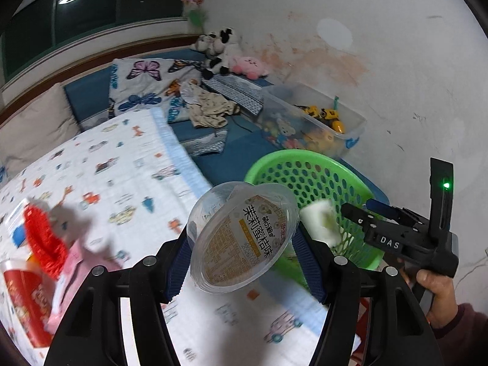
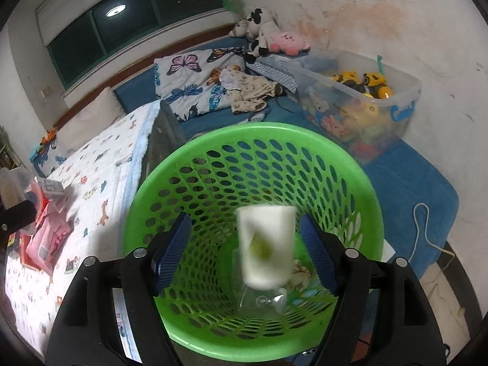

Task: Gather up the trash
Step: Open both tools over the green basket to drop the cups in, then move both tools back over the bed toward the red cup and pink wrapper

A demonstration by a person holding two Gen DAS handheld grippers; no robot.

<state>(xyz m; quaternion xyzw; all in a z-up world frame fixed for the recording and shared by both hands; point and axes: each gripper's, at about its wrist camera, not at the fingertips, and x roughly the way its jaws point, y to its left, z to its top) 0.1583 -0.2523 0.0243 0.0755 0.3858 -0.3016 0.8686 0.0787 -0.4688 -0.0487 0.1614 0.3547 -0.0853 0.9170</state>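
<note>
Trash lies in several places. At the left of the left wrist view a red canister (image 1: 23, 302), a pink pack (image 1: 71, 277) and red netting (image 1: 45, 238) sit blurred on the printed quilt (image 1: 122, 164), near its lower edge. In the middle, the left gripper (image 1: 241, 259) is clamped on a clear tub (image 1: 241, 238) with a printed lid, tilted, over the quilt's edge and just beside the green basket (image 1: 305, 170). To the right, the right gripper (image 1: 350, 210), held by a hand (image 1: 436, 289) in a dark sleeve, points at the basket, with a white cup (image 1: 318, 219) at its tips.

In the right wrist view the basket (image 2: 253, 134) fills the middle, its mouth wide and unobstructed; quilt lies to its left, blue mattress (image 2: 421, 183) and a toy bin (image 2: 360, 97) beyond and right. The right gripper (image 2: 245, 250) stands apart, pads (image 2: 170, 250) clear of the blurred cup (image 2: 267, 244), which is loose between them above the basket's inside. A clear bottle (image 2: 262, 299) lies at the bottom.
</note>
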